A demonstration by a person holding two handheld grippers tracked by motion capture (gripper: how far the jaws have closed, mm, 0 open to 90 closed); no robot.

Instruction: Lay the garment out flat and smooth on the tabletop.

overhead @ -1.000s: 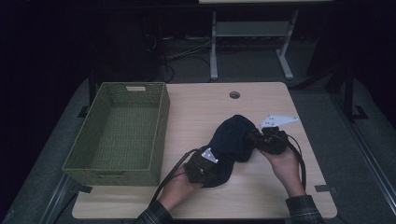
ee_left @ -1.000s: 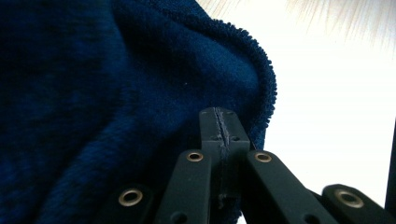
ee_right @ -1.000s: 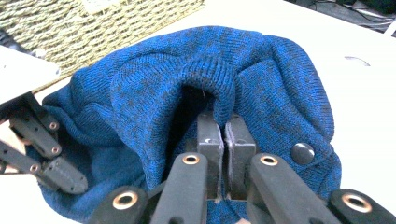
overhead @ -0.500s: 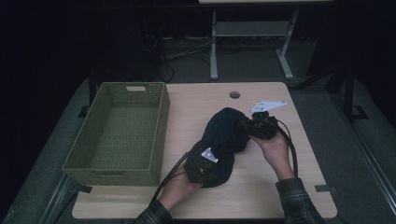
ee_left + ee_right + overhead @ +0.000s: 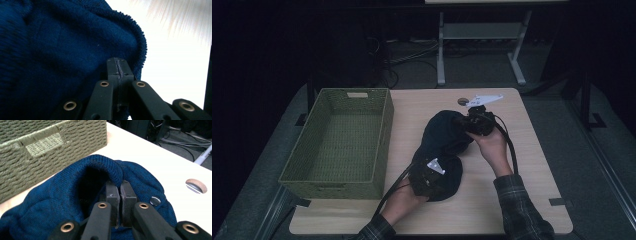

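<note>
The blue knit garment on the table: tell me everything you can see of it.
The blue knit garment is dark navy, soft and ribbed at its rolled hem, with a small silver snap. It lies bunched on the wooden table, right of the woven basket and apart from it. The left gripper pinches its near edge; the right gripper pinches a raised fold at its far end. Both sets of fingers are shut on cloth.

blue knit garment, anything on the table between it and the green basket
Nothing visible. The blue knit garment, pinched by the left gripper and right gripper, lies right of the woven basket, with bare tabletop between them. The basket looks empty.
</note>
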